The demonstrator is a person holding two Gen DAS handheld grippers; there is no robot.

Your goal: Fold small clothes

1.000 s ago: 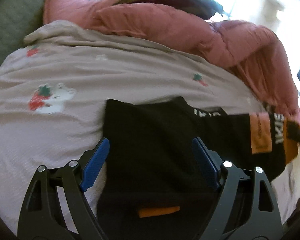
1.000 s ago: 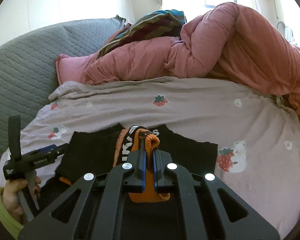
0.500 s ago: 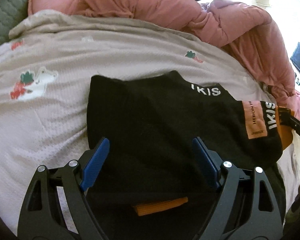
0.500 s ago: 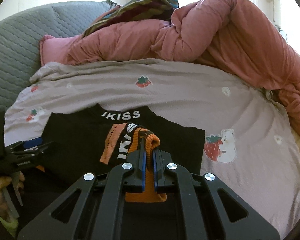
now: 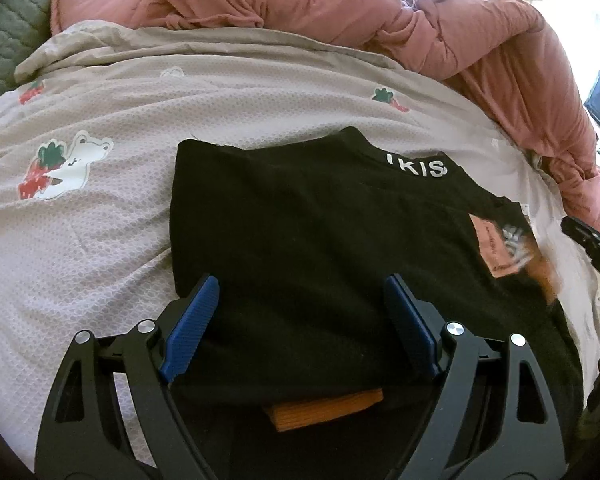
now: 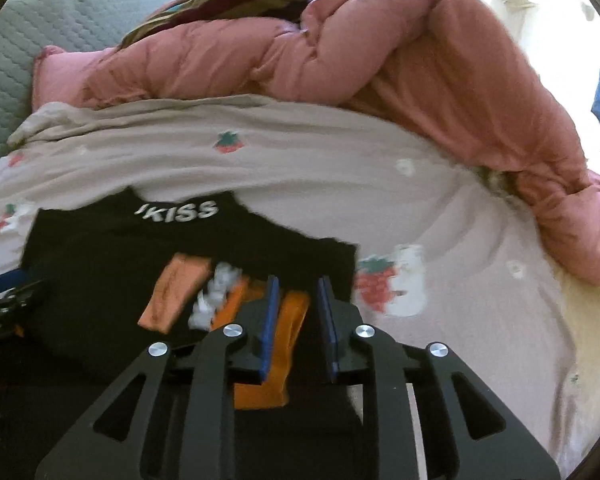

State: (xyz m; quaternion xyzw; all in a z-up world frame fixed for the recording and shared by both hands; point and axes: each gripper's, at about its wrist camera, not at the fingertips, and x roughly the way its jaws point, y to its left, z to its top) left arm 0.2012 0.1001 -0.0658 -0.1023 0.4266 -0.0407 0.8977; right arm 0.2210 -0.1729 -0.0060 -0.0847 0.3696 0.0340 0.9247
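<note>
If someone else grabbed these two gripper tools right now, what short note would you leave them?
Left gripper: wide open, empty, poised over the black garment.
Right gripper: jaws opening, letting go of the orange cuff, which lies between the pads.
The garment lies on the strawberry-print sheet, its sleeve folded across the body, white lettering at the collar.
Done: sleeve fold laid down.
Left: probably the remaining folds, then smoothing. A pink duvet is heaped behind.
</note>
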